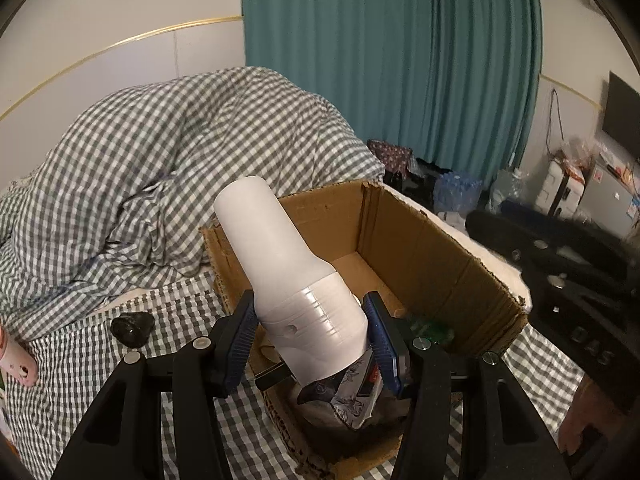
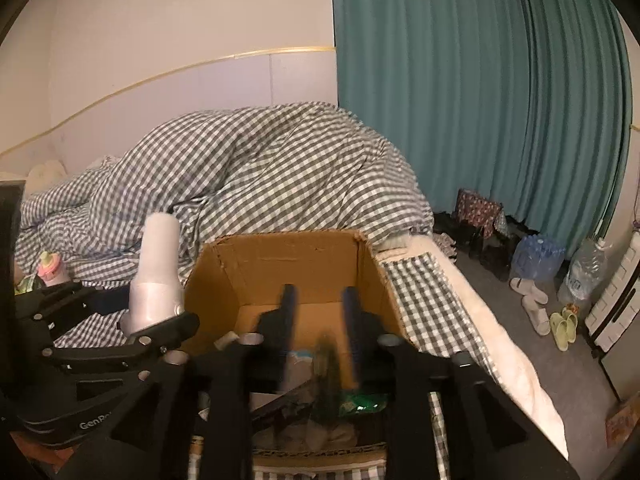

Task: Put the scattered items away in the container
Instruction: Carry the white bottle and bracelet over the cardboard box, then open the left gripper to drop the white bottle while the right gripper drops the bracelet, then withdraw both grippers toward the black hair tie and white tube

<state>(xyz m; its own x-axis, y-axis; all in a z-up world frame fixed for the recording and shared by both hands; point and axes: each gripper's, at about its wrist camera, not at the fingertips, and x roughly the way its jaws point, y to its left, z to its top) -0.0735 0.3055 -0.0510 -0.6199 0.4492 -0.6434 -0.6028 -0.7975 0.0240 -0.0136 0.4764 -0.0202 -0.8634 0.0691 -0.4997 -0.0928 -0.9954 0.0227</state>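
My left gripper (image 1: 310,322) is shut on a white flask (image 1: 288,272), gripped by its wider ribbed end. The flask tilts up and away over the near left corner of the cardboard box (image 1: 424,248). From the right wrist view the same flask (image 2: 157,268) shows just left of the box (image 2: 280,264). My right gripper (image 2: 319,320) is open above the box's inside. A blurred dark green thing (image 2: 328,364) is just below its fingers, and no pad touches it. A green packet (image 1: 434,330) and a floral pouch (image 1: 348,398) lie in the box.
The box stands on a checked bed sheet (image 1: 180,320). On the sheet to the left lie a small black object (image 1: 132,328) and a pink bottle (image 1: 16,360). A heaped checked duvet (image 1: 192,152) lies behind the box. Slippers (image 2: 534,308) and water bottles (image 2: 536,256) are on the floor at right.
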